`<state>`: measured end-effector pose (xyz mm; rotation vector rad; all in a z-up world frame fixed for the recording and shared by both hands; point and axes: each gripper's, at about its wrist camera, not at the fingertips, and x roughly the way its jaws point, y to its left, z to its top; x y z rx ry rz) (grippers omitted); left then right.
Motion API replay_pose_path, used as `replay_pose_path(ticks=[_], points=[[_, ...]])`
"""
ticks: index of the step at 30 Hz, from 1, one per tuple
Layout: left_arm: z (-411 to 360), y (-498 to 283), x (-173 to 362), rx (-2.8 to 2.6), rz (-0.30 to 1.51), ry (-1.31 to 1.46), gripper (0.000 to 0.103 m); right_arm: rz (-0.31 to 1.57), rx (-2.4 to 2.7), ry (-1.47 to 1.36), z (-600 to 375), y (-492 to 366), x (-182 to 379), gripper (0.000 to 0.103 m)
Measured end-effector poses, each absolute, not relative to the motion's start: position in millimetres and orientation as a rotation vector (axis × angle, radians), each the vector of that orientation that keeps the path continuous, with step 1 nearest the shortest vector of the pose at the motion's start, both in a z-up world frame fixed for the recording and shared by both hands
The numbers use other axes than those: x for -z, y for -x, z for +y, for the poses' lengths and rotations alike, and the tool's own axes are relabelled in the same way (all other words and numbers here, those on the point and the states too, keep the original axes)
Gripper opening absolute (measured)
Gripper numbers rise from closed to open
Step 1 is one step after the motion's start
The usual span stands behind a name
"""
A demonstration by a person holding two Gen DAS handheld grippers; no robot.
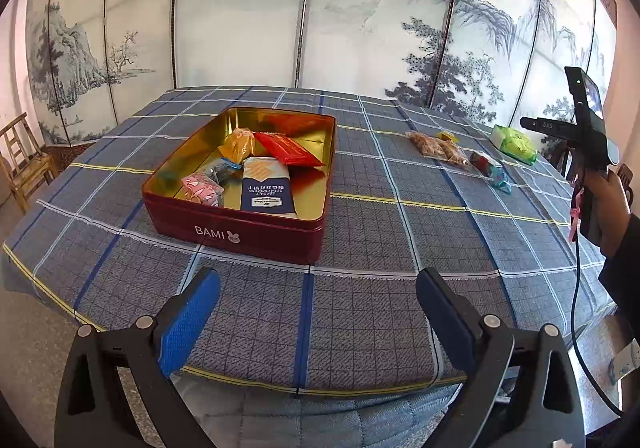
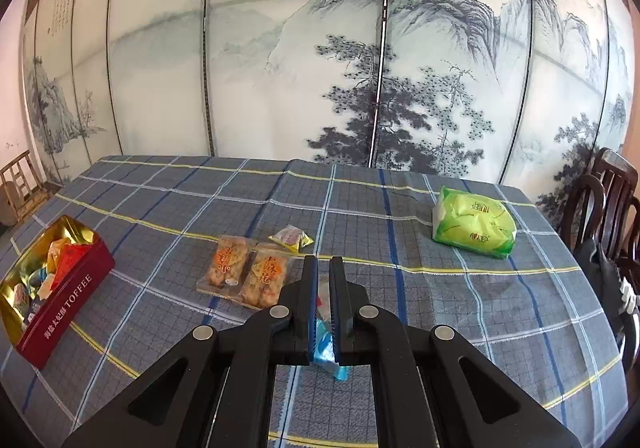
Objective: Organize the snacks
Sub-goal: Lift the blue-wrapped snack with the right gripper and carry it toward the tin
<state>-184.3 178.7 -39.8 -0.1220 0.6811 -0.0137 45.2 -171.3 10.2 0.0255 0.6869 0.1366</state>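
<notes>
Right claw [image 2: 324,288] closed on blue-wrapped candy [image 2: 325,348], held above the surface [image 2: 440,308] | we see the red tin [image 2: 60,304] lying far left of it, long axis running away leftward | left claw [image 1: 318,312] open, empty, nearer the tin | we judge carry goes left.

The right gripper's [image 2: 324,268] fingers are hiding most of a blue-wrapped snack [image 2: 325,344]. The red tin's [image 2: 60,312] near wall is covering its lower contents, and the chair [image 2: 608,208] is running off the right edge.
</notes>
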Motion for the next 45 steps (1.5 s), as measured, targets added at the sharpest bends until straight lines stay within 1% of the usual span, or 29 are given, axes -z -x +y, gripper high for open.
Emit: replay_pose_path(ticks=[4, 7, 9, 10, 13, 14, 15, 16, 17, 19, 20, 21, 23, 27, 38, 45], points=[[180.9, 185.9, 41.8, 0.016, 0.688, 0.127, 0.097, 0.732, -0.133, -0.034, -178.1, -46.5, 6.3, 0.006], [182.1, 185.5, 47.9, 0.008, 0.702, 0.131, 0.097, 0.795, -0.189, -0.112, -191.4, -43.3, 27.5, 0.009], [181.4, 184.3, 53.3, 0.014, 0.718, 0.142, 0.097, 0.867, -0.201, -0.142, -193.7, -44.9, 50.2, 0.019], [180.3, 182.9, 55.2, 0.016, 0.726, 0.143, 0.097, 0.867, -0.213, -0.176, -196.1, -43.9, 58.4, 0.021], [175.1, 183.1, 55.0, 0.031, 0.730, 0.133, 0.097, 0.866, -0.211, -0.174, -187.1, -48.0, 72.1, 0.034], [173.5, 184.4, 53.1, 0.034, 0.723, 0.124, 0.097, 0.872, -0.229, -0.196, -184.8, -50.7, 75.6, 0.047], [172.5, 186.0, 51.2, 0.034, 0.713, 0.113, 0.097, 0.881, -0.250, -0.216, -181.7, -54.2, 79.2, 0.066], [171.5, 187.2, 50.0, 0.029, 0.707, 0.104, 0.097, 0.898, -0.252, -0.217, -178.4, -58.8, 82.9, 0.073], [171.5, 187.5, 49.3, 0.027, 0.706, 0.101, 0.097, 0.917, -0.240, -0.207, -175.5, -63.1, 86.6, 0.077], [172.9, 186.5, 50.2, 0.023, 0.715, 0.111, 0.097, 0.918, -0.251, -0.203, -172.9, -68.1, 89.8, 0.077], [173.6, 186.2, 51.1, 0.022, 0.721, 0.118, 0.097, 0.924, -0.247, -0.193, -171.8, -70.4, 91.0, 0.072], [174.3, 185.8, 52.0, 0.021, 0.725, 0.123, 0.097, 0.931, -0.234, -0.180, -171.1, -72.0, 92.6, 0.056], [174.0, 185.3, 53.0, 0.022, 0.727, 0.124, 0.097, 0.958, -0.232, -0.185, -172.5, -74.9, 98.0, 0.037], [171.9, 185.3, 52.7, 0.029, 0.727, 0.118, 0.097, 0.949, -0.233, -0.168, -174.9, -70.1, 97.5, 0.032], [169.3, 185.7, 51.3, 0.033, 0.720, 0.112, 0.097, 0.812, -0.181, -0.096, -170.4, -63.2, 37.4, 0.032], [173.1, 188.1, 51.6, 0.034, 0.719, 0.129, 0.097, 0.775, -0.168, -0.065, -150.7, -71.5, 7.3, 0.032]])
